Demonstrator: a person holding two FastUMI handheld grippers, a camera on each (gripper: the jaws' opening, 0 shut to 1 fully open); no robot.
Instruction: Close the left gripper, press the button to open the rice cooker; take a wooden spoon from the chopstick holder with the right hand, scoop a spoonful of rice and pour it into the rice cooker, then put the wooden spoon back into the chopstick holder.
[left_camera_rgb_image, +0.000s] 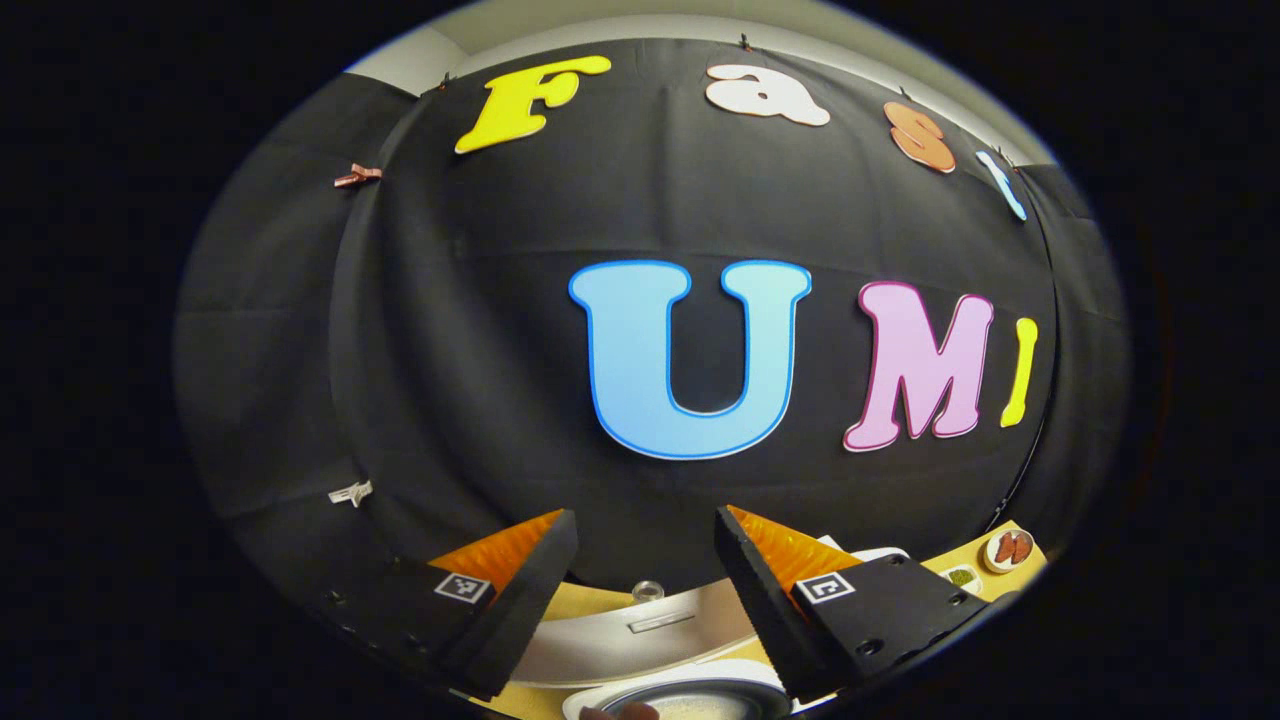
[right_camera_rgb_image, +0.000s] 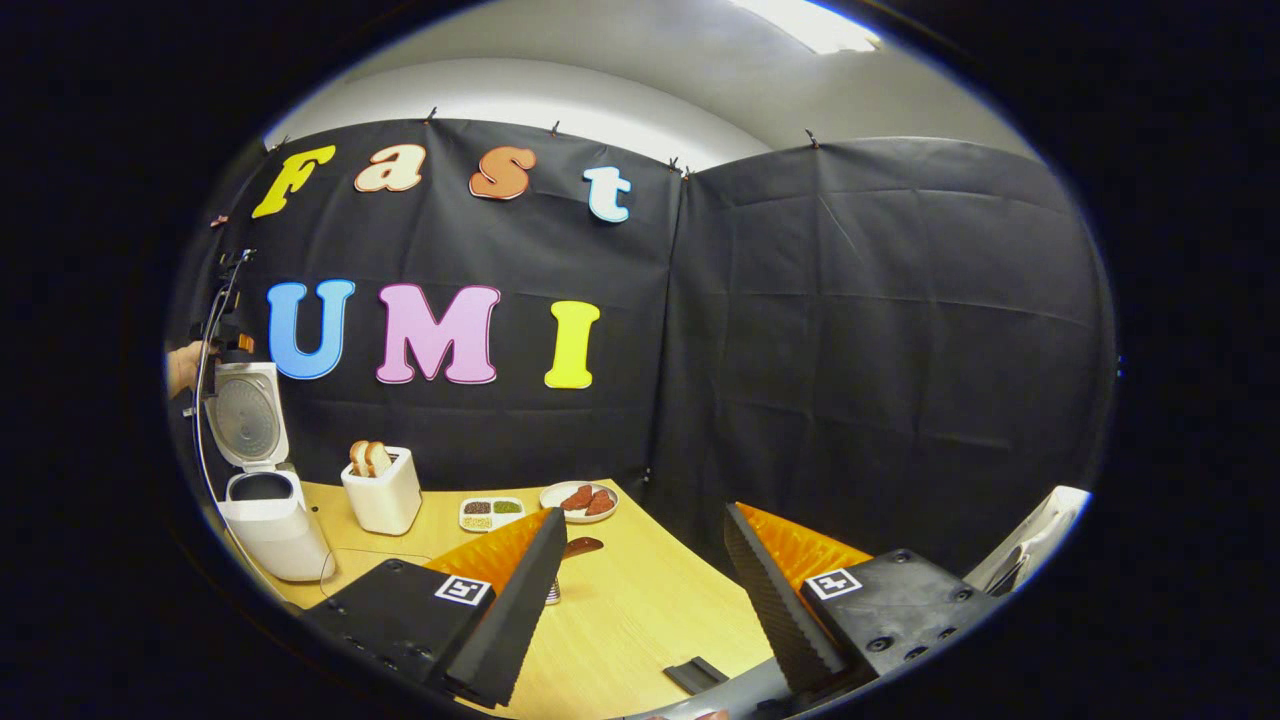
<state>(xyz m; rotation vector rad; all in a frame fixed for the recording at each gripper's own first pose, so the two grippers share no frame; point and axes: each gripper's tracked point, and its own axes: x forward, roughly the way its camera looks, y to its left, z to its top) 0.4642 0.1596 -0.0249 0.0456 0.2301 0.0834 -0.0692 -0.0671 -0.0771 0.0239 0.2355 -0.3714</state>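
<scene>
While its lid stands swung fully up, the white rice cooker (right_camera_rgb_image: 262, 520) sits at the far left of the pale wooden table (right_camera_rgb_image: 640, 610) in the right gripper view, its dark inner pot open to the top and the round ribbed inner plate of the lid facing the room. Just right of it stands a white toaster (right_camera_rgb_image: 382, 492) with two slices of bread in its slots, then a small divided tray (right_camera_rgb_image: 491, 513) of grains and a plate (right_camera_rgb_image: 581, 500) with reddish pieces. A dark brown spoon bowl (right_camera_rgb_image: 580, 546) pokes out from behind the right gripper's (right_camera_rgb_image: 640, 590) left finger; the holder beneath it is mostly hidden. That gripper is released, fingers spread wide, holding nothing.

Seen from the left gripper view, the left gripper (left_camera_rgb_image: 645, 590) is also spread apart and empty, raised above the cooker's smooth, glossy upturned lid (left_camera_rgb_image: 640, 630), with the pot's rounded rim just below.
</scene>
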